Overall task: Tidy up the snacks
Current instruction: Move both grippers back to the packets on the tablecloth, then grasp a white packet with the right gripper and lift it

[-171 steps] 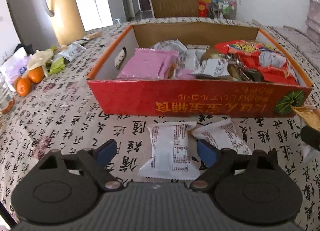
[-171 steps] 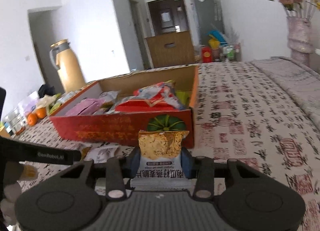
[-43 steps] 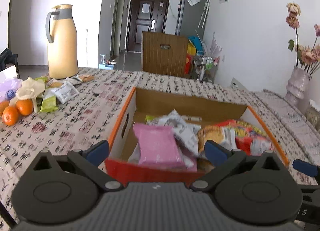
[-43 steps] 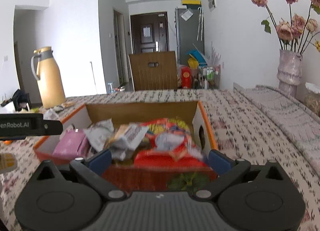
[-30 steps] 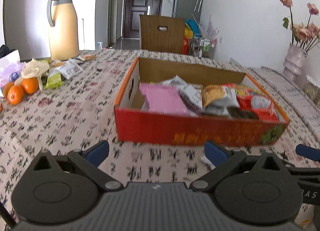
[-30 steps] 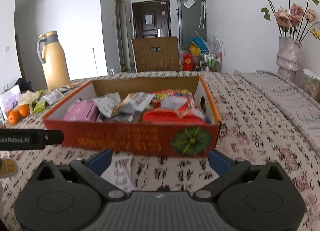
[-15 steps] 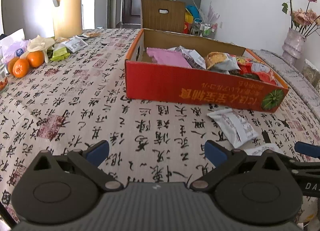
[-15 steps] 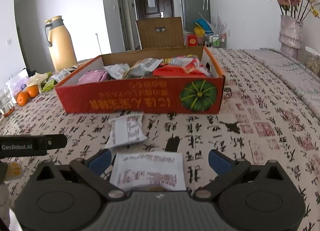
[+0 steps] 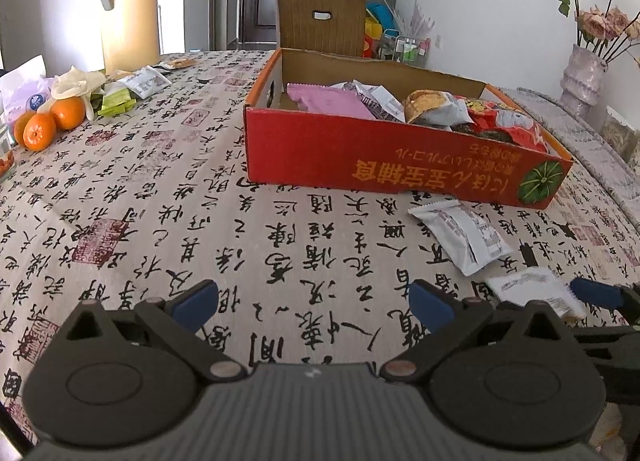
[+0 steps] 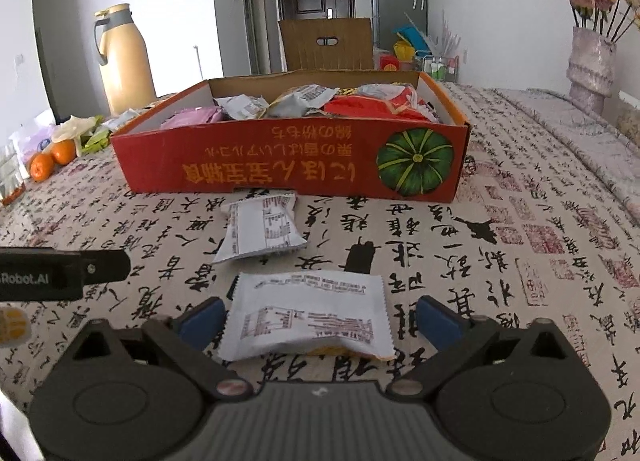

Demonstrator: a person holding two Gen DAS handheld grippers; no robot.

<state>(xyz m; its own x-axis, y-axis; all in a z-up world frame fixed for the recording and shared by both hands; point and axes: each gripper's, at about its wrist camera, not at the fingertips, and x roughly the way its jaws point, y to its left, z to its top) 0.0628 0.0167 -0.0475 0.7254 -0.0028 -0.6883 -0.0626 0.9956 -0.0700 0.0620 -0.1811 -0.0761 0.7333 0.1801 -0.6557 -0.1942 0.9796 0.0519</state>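
Note:
A red cardboard box (image 10: 288,161) full of snack packets stands on the patterned tablecloth. Two white snack packets lie in front of it. The nearer packet (image 10: 310,317) lies flat between the fingers of my right gripper (image 10: 320,319). Its jaws are closing, and the pads stand just clear of the packet's edges. The farther packet (image 10: 260,229) rests close to the box front. My left gripper (image 9: 313,303) is open over bare cloth with nothing between its fingers. In the left wrist view the box (image 9: 400,165), the farther packet (image 9: 460,233) and the nearer packet (image 9: 532,291) lie to its right.
A yellow thermos jug (image 9: 128,9), oranges (image 9: 50,121) and loose wrappers (image 9: 140,81) sit at the table's far left. A vase of flowers (image 10: 590,61) stands far right. A wooden chair back (image 10: 326,43) rises behind the box.
Both grippers have pulled back from the box and sunk toward the tablecloth. The nearer white packet now lies between the right fingers, which have narrowed a little.

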